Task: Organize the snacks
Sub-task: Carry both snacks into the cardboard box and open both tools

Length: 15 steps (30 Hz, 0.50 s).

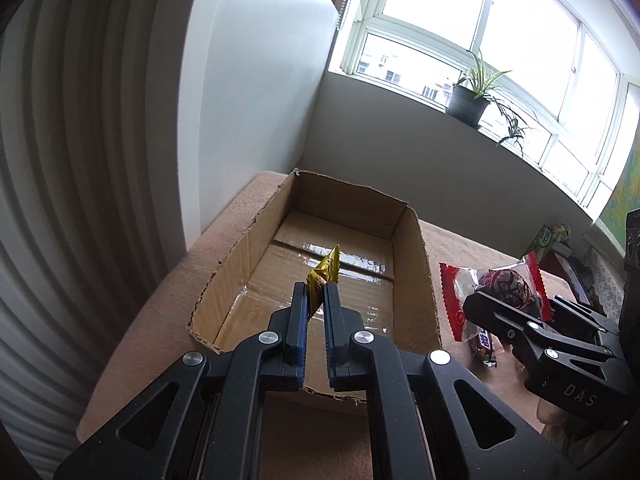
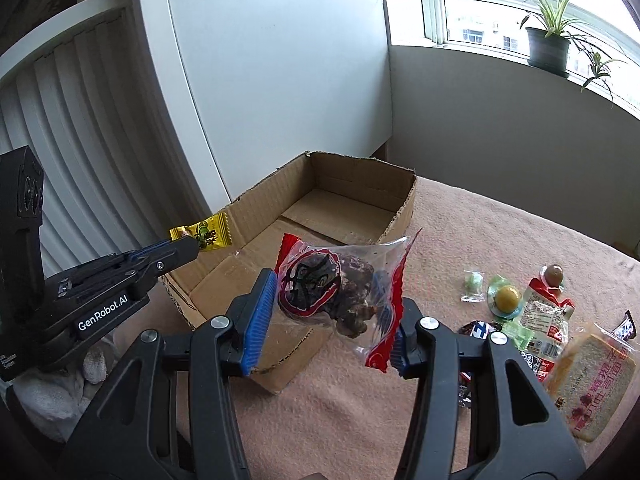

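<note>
- Left wrist view: our left gripper [image 1: 316,300] pinches the yellow sachet [image 1: 326,270] between nearly closed jaws, its long axis standing upward. The cardboard box [image 1: 416,264] lies straight ahead and below, so we judge this hand nearer the drop. The right gripper [image 1: 516,312] beside it reads "DAS"
- Right wrist view: our right gripper [image 2: 332,312] clamps a red-edged clear packet [image 2: 340,280] at middling width. The box [image 2: 256,216] lies ahead and leftward. The left gripper [image 2: 188,249] reads "GenRobot.AI"; loose snacks [image 2: 548,312] lie rightward, their print unreadable

Matt corrugated cardboard box [image 1: 412,240], seemingly fuzzy cloth [image 2: 500,232] beneath
</note>
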Tool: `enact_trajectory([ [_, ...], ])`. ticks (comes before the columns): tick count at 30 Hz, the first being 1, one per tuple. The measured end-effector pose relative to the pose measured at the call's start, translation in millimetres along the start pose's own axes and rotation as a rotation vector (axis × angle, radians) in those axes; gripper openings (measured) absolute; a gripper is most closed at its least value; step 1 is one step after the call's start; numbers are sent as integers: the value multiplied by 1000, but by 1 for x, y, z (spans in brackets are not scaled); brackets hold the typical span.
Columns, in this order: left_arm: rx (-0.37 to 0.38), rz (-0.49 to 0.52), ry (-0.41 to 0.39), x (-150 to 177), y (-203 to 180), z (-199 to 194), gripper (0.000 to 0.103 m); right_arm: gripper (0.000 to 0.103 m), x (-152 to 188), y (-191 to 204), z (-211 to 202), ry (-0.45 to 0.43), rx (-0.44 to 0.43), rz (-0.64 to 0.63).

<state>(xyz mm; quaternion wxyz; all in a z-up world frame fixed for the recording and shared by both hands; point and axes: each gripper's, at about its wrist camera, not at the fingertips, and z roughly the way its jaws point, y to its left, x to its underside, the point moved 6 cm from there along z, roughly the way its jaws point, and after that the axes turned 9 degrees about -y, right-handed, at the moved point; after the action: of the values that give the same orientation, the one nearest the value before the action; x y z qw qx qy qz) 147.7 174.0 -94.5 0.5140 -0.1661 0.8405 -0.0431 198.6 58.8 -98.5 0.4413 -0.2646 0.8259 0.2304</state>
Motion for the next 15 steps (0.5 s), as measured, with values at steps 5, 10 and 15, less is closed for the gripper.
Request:
enact_trajectory([
  [5, -8, -13, 9, -1, 9, 2, 7, 53, 4, 12, 17, 16, -1, -40],
  [10, -20, -17, 8, -1, 16, 0, 17, 77, 4, 17, 18, 11, 0, -52],
  [15, -24, -18, 7, -2, 18, -2, 17, 77, 3, 13, 9, 5, 8, -48],
])
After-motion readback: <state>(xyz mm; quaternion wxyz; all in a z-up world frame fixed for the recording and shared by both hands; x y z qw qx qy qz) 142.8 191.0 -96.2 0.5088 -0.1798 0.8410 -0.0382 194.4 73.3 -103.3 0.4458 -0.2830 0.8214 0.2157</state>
